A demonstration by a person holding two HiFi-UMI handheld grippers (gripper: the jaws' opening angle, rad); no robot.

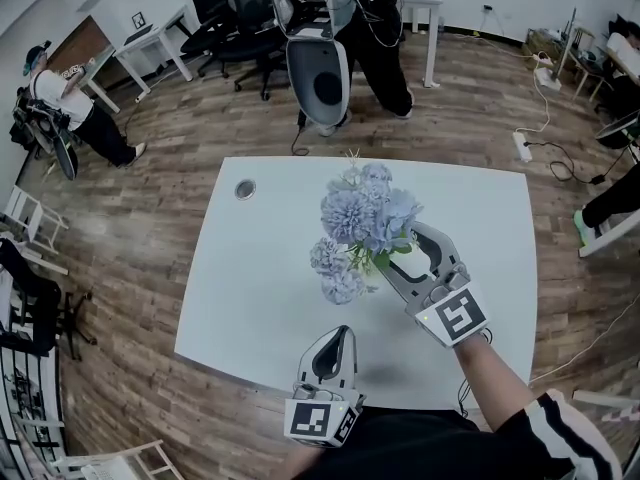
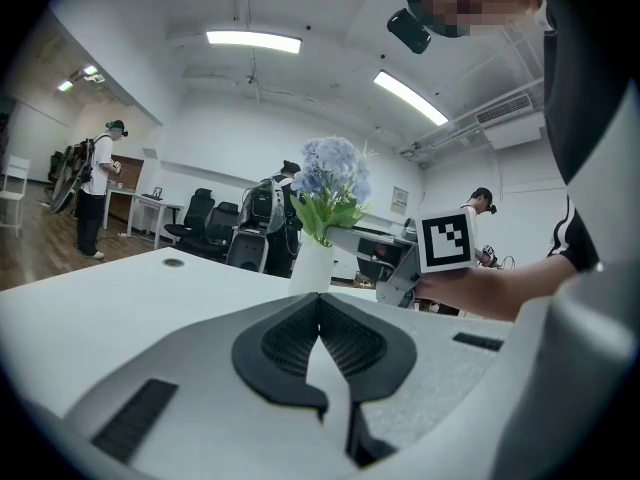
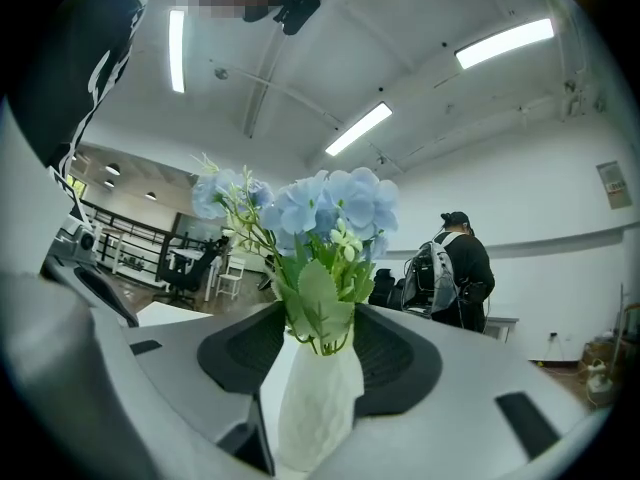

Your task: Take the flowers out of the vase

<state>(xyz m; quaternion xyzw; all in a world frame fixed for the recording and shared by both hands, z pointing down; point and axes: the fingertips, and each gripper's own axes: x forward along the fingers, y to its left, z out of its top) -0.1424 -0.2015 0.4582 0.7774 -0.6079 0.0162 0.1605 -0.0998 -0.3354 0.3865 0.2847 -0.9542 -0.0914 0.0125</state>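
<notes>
Plainly, the white table (image 1: pixel 250 308) carries little else: a small round grommet (image 1: pixel 245 189) lies at ten o'clock from the flowers (image 1: pixel 360 218). Beyond the far edge, at twelve o'clock, a person in black (image 1: pixel 380 38) stands by office chairs (image 1: pixel 225 13).

Nothing blocks the bouquet except its own leaves, which crowd the neck of the white vase (image 3: pixel 315 408). The right gripper (image 1: pixel 393 250) comes in from four o'clock, jaws apart, with the vase neck and green stems between them. Whether the pads touch I cannot tell.

The left gripper (image 1: pixel 340 333) waits at six o'clock near the table edge, jaws together and empty.

The stems stand upright in the vase near the table's middle, with the blue heads on top.
</notes>
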